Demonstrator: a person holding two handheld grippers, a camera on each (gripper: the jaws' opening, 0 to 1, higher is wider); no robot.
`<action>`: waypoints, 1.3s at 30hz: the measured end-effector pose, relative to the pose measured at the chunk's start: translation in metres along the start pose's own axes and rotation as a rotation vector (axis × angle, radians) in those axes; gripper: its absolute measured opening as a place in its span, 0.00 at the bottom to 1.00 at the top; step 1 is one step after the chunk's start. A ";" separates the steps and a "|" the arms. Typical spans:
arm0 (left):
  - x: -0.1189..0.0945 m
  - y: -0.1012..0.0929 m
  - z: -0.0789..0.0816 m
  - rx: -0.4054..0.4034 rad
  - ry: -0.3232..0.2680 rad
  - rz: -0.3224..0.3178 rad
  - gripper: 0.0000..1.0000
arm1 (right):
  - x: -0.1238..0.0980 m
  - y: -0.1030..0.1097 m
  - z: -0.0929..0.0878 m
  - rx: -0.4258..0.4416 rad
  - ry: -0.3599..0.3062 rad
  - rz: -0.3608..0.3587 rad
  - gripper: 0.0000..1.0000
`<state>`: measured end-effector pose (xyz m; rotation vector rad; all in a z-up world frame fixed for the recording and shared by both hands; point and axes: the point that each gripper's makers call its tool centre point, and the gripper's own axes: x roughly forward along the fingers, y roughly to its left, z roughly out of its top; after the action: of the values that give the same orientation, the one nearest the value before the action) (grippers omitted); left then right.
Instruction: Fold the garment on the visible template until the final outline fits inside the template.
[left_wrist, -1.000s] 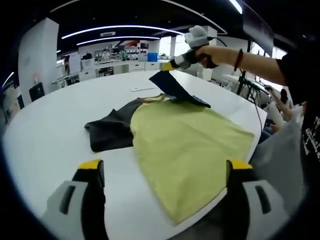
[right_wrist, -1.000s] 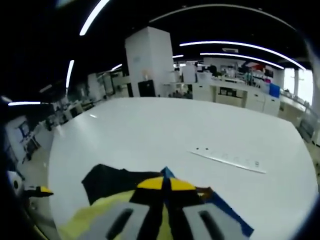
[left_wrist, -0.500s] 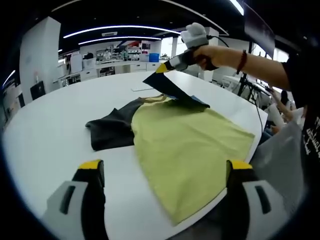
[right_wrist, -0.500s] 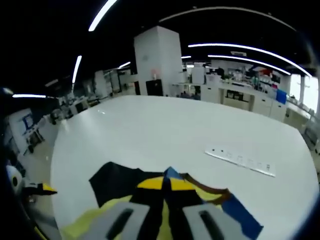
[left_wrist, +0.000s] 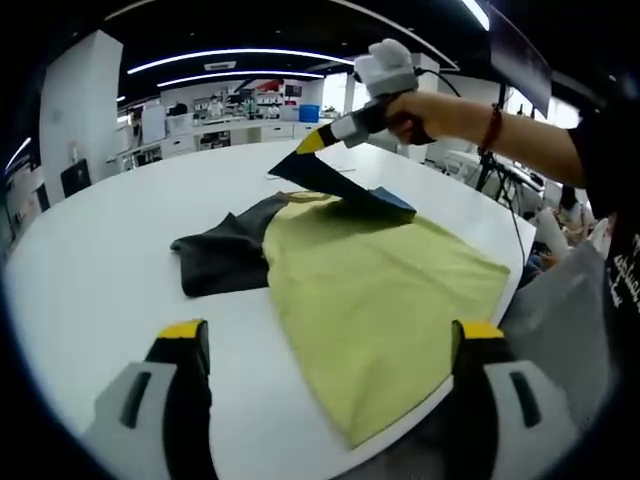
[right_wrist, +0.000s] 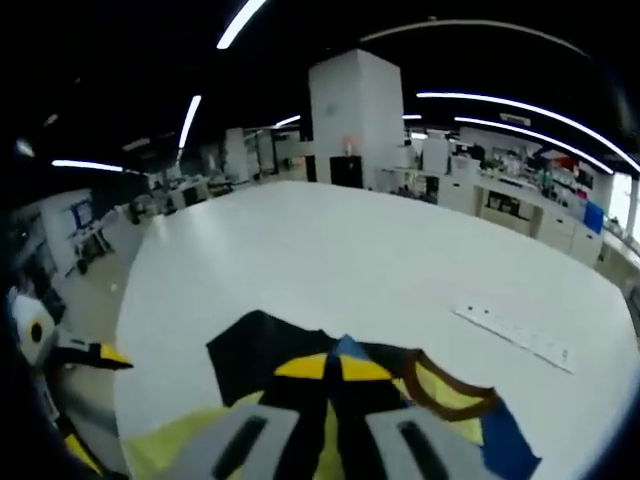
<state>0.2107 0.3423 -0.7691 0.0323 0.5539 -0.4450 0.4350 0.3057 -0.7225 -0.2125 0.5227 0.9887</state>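
Note:
A yellow-green shirt (left_wrist: 380, 290) lies flat on the round white table (left_wrist: 100, 250). Its dark left sleeve (left_wrist: 220, 260) is spread out beside the body. My right gripper (left_wrist: 309, 142) is shut on the dark blue sleeve (left_wrist: 340, 185) and holds it raised above the collar end. In the right gripper view the shut jaws (right_wrist: 335, 367) pinch the blue cloth, with the black sleeve (right_wrist: 255, 350) and brown-edged collar (right_wrist: 455, 385) just beyond. My left gripper (left_wrist: 330, 335) stands open over the table's near edge, holding nothing, short of the shirt's hem.
A person's arm (left_wrist: 480, 115) reaches in from the right. A thin white strip (right_wrist: 510, 335) lies on the table past the shirt. The shirt's hem reaches the table edge (left_wrist: 505, 290) at the right. Workbenches and a white pillar (right_wrist: 360, 120) stand far behind.
The right gripper has lifted the blue sleeve higher and carried it leftward over the collar toward the dark sleeve. The left gripper has stayed put.

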 end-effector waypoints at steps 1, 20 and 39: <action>0.000 0.000 -0.001 0.001 0.003 0.000 0.98 | -0.002 0.006 -0.002 -0.003 0.001 0.006 0.00; 0.000 -0.001 0.004 0.021 -0.008 0.011 0.96 | 0.015 0.049 -0.043 -0.071 0.024 0.064 0.00; -0.002 0.004 0.005 -0.005 -0.017 0.026 0.96 | 0.034 0.076 -0.107 -0.023 0.132 0.086 0.00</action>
<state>0.2129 0.3459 -0.7639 0.0309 0.5371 -0.4186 0.3521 0.3292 -0.8270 -0.2792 0.6459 1.0699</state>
